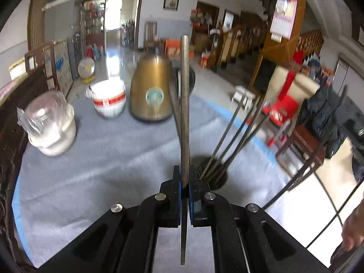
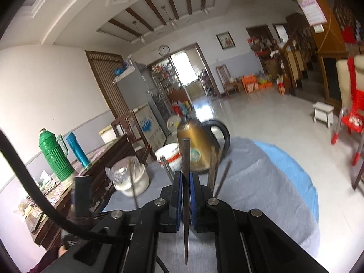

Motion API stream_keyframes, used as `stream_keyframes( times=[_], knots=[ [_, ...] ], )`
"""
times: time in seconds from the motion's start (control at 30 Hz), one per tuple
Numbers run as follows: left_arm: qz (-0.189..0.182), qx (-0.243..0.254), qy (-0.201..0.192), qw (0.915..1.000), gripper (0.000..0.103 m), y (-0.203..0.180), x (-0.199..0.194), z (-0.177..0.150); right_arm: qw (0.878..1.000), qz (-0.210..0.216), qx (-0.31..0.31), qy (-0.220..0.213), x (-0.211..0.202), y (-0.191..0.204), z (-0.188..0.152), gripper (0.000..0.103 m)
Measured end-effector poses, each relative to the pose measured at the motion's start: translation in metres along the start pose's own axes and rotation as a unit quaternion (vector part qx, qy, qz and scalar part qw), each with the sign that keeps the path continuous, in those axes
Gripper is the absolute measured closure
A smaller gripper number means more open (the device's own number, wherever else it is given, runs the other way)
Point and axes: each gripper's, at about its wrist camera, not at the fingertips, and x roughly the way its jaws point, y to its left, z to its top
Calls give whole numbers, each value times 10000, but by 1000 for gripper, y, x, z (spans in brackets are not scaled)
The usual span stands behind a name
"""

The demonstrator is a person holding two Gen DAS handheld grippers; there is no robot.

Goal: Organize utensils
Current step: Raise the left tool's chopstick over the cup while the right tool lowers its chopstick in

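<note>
each gripper clamps one thin metal stick, lifted clear of the table

left gripper [image 1: 184, 179] is clenched on a chopstick [image 1: 184, 104], right gripper [image 2: 186, 182] on its own stick [image 2: 185, 159], each standing up between the pads, probably for dropping upright into the dark holder [image 1: 215, 177] where other sticks [image 1: 229, 138] lean; kettle [image 1: 151, 88] stands beyond.
</note>
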Motion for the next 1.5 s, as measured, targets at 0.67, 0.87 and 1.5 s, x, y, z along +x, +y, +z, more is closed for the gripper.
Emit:
stream_keyframes(
  times=[0.67, 0.87, 1.5],
  knots=[
    [454, -613, -1330, 9882, 98, -13, 11, 59, 9945, -504, 143, -910, 33, 1, 30, 96],
    [627, -789, -1392, 9851, 98, -13, 31, 55, 9942, -625, 315, -812, 49, -11, 23, 96],
    [1054, -617, -1291, 9841, 97, -18, 55, 32, 9965, -650, 265, -449, 68, -16, 0, 96]
  ],
)
